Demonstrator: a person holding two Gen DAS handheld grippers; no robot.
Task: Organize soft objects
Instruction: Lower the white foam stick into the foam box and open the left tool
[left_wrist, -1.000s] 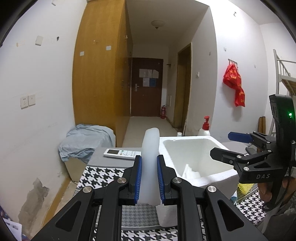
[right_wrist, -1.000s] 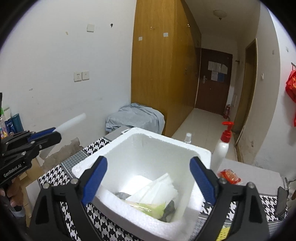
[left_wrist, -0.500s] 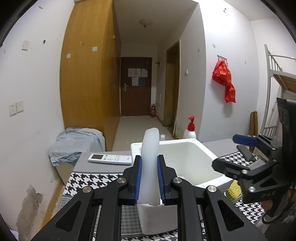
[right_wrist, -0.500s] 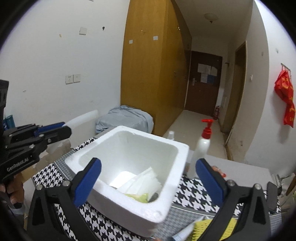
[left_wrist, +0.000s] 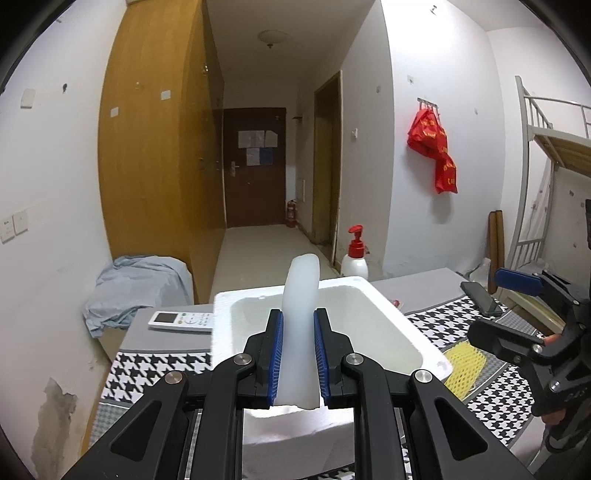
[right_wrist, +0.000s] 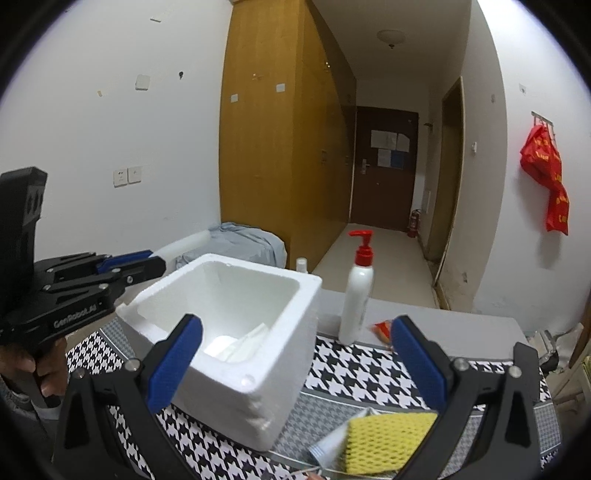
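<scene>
My left gripper (left_wrist: 298, 354) is shut on a white foam strip (left_wrist: 300, 295) that stands upright between its blue pads, in front of the white foam box (left_wrist: 388, 317). In the right wrist view the same gripper (right_wrist: 147, 264) holds the strip (right_wrist: 184, 243) left of the box (right_wrist: 236, 384), above its rim. White sheets (right_wrist: 243, 343) lie inside the box. My right gripper (right_wrist: 295, 328) stands wide open with nothing between its fingers, above the box's near right corner. A yellow foam net (right_wrist: 388, 439) lies on the table just below it.
A pump bottle with a red top (right_wrist: 356, 295) and a red packet (right_wrist: 382, 328) stand behind the box. A small tube (right_wrist: 328, 446) lies beside the net. A remote (left_wrist: 181, 321) and a phone (left_wrist: 480, 299) rest on the houndstooth table. Grey cloth (left_wrist: 136, 288) is heaped at the back left.
Both grippers have swung to the right. The strip now lines up with the box's middle. The right jaws opened a little wider, and the yellow net came into view beneath them.
</scene>
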